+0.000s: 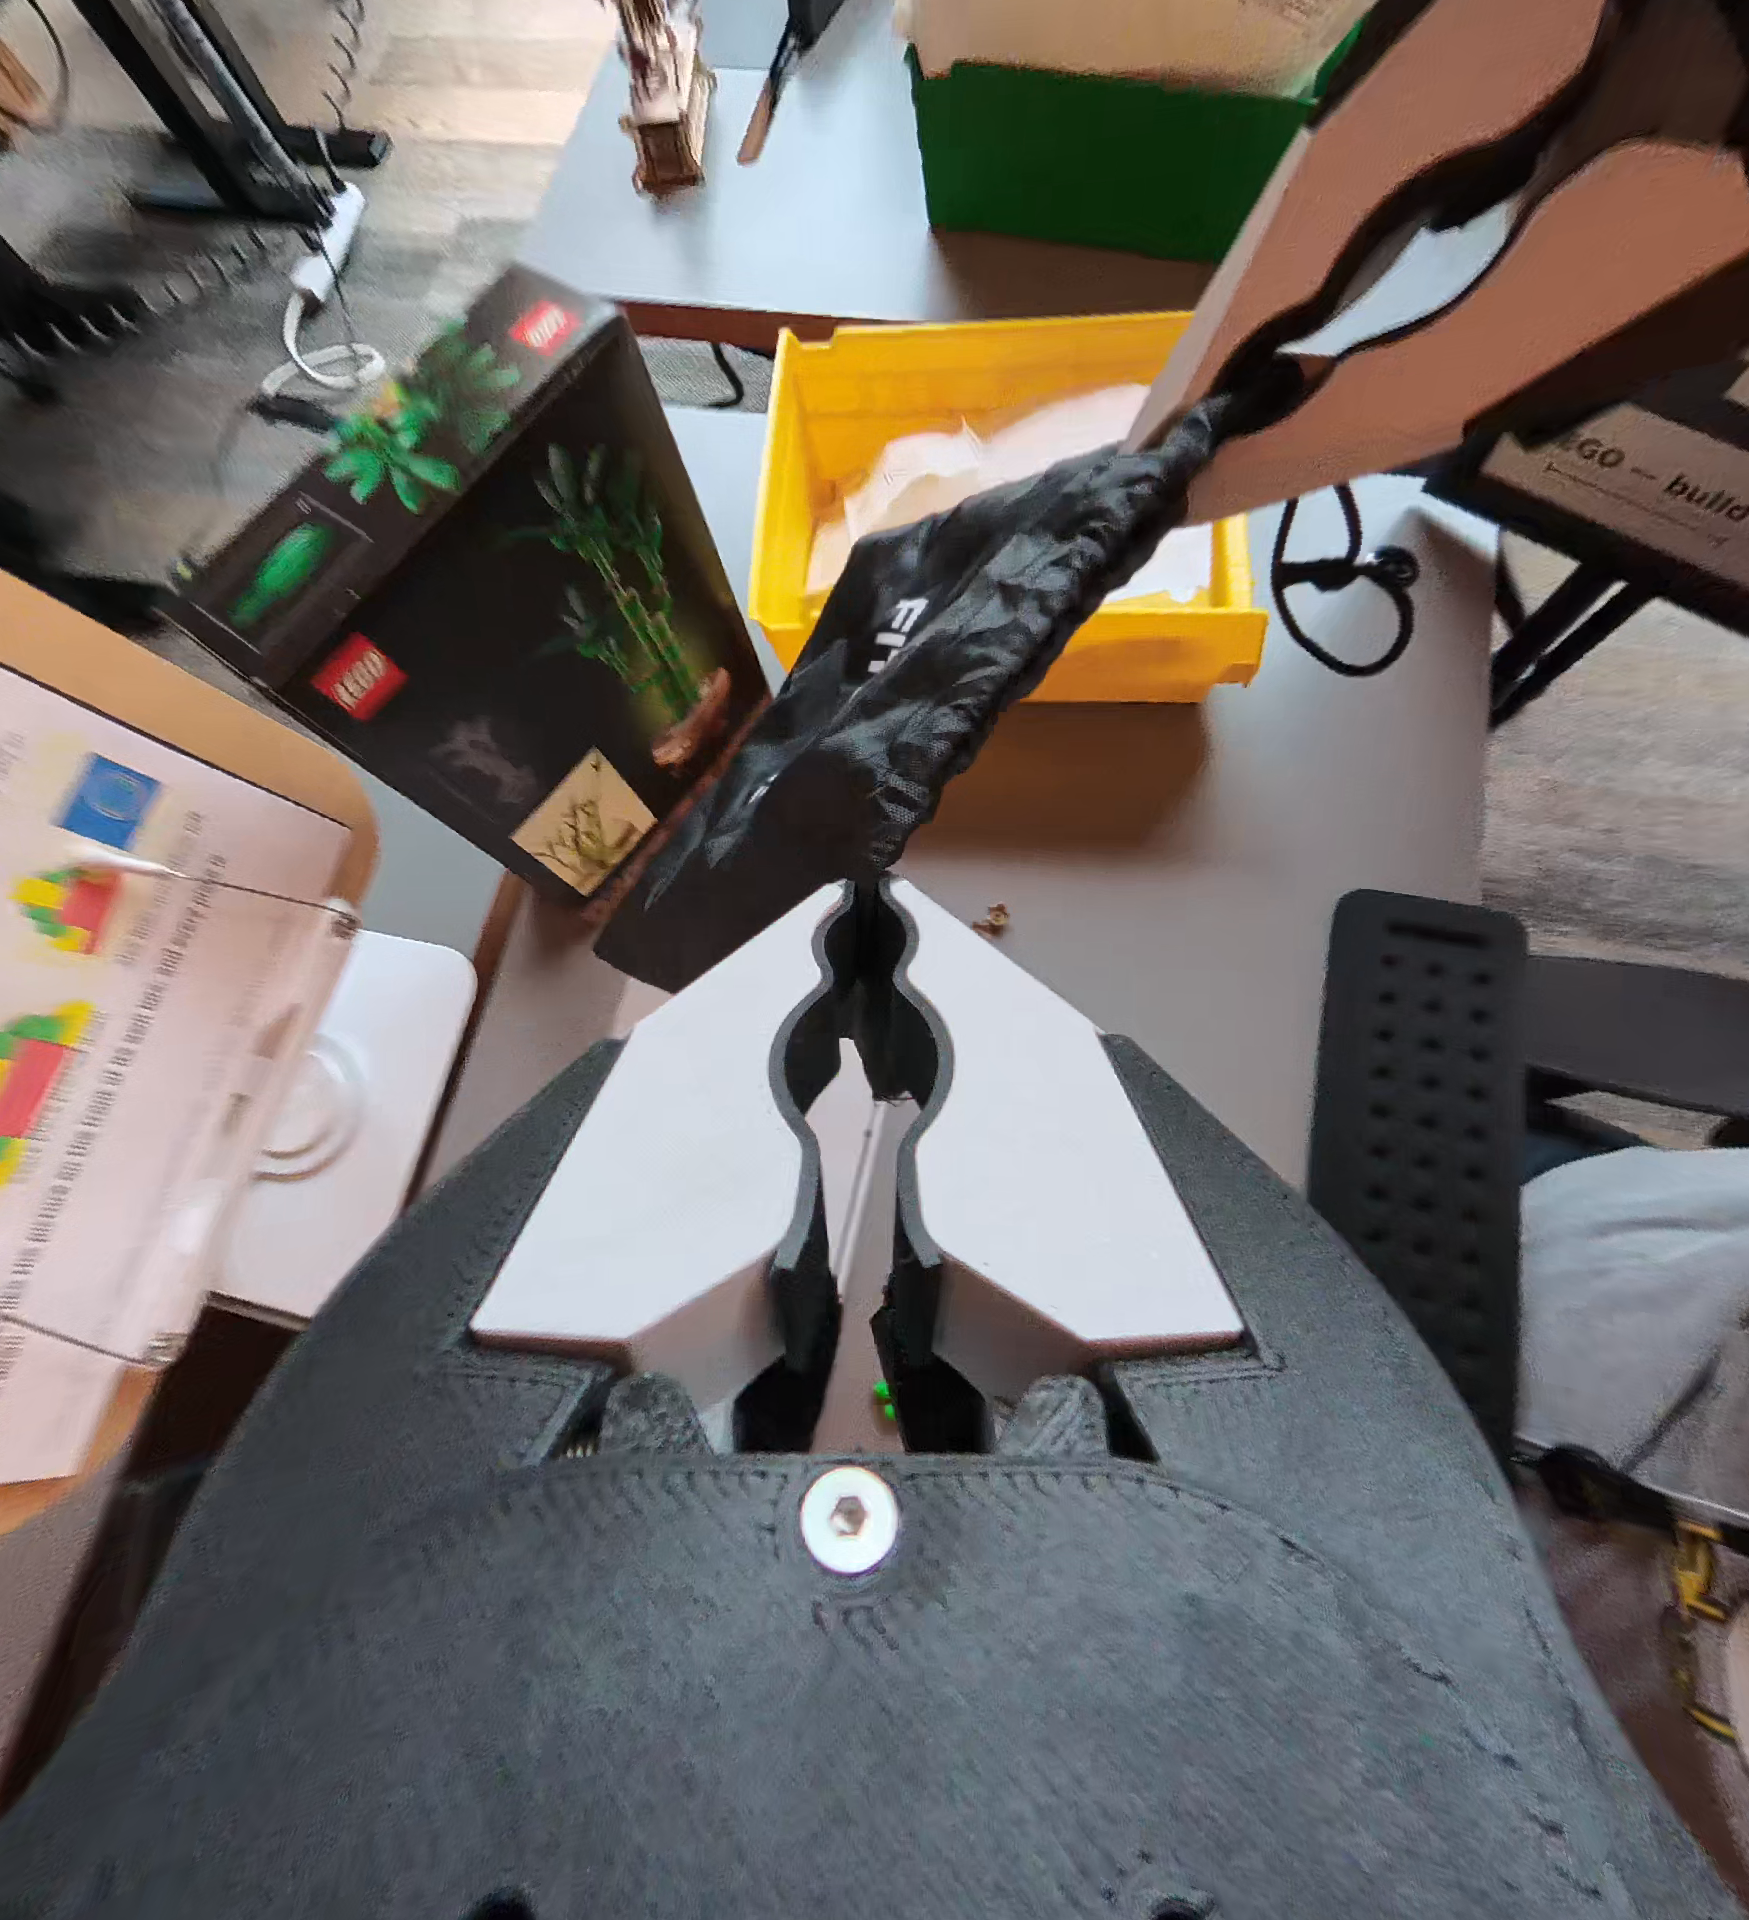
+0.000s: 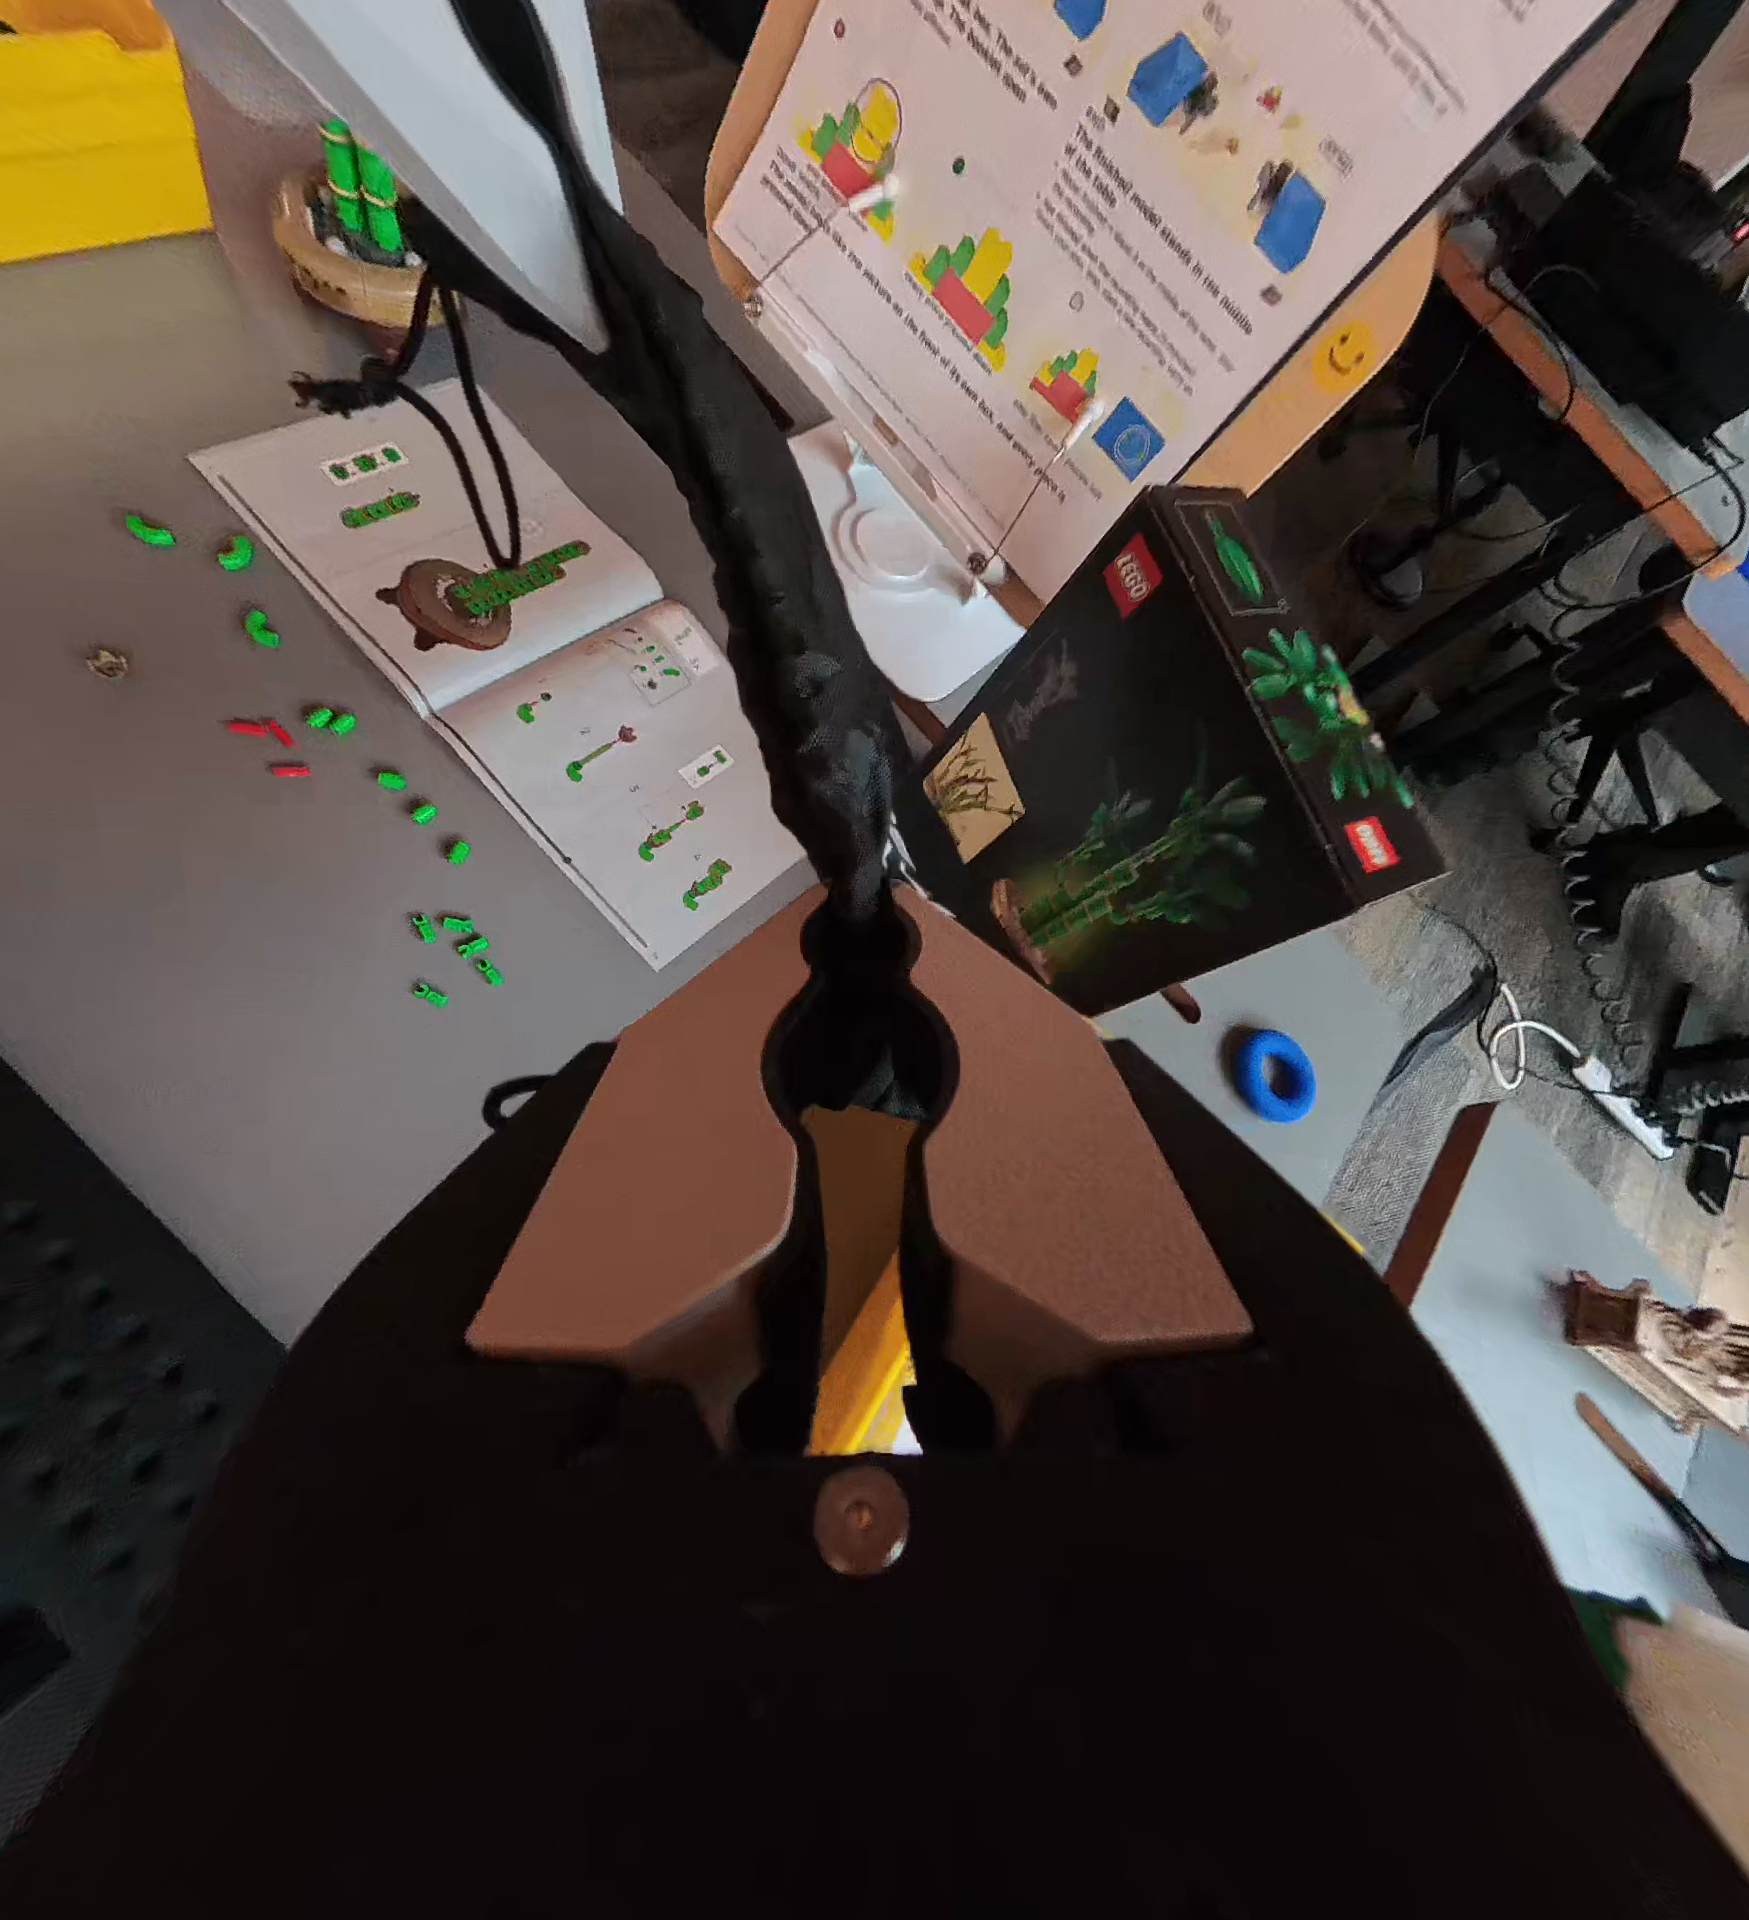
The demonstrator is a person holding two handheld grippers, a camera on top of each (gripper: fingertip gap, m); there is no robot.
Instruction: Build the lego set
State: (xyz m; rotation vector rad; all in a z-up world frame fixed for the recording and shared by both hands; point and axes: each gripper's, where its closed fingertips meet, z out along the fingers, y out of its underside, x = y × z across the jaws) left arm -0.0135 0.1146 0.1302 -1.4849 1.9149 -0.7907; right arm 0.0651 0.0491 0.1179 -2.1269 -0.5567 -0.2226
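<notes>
Black drawstring pouch (image 1: 891, 665) strung taut in mid-air between both tools, clear of the grey table (image 1: 1213, 831). Left gripper (image 1: 865, 894) pressed together on the pouch's lower corner, a scrap of fabric pinched right at the tips. Right gripper (image 2: 854, 914) clamped on the gathered mouth end, cloth bunched into the hollow between the brown fingers (image 2: 662, 1174). Long axis of the pouch running from the left tips up and away to the right tool, mouth end high, closed corner low, so apparently nothing pouring out at this angle. From the right wrist view, pouch hanging as a dark rope straight ahead of the jaws, drawstring (image 2: 480, 457) dangling over the open instruction booklet (image 2: 496, 644). Below and to that camera's left, scattered green pieces (image 2: 423, 810) and a few red pieces (image 2: 272, 743) lying loose on the table, partly built bamboo base (image 2: 356, 244) farther off beside the yellow bin (image 2: 49, 145). Set box (image 1: 496, 623) tilted just beyond the left tips, yellow bin behind the pouch in the left wrist view. Probably emptying or opening the pouch as the step in hand: would call for the low corner raised above the mouth. Left tool nearer the table, right tool holding the only exit. Risk: thin fabric slipping from the left tips, that pinch looking shallow.
</notes>
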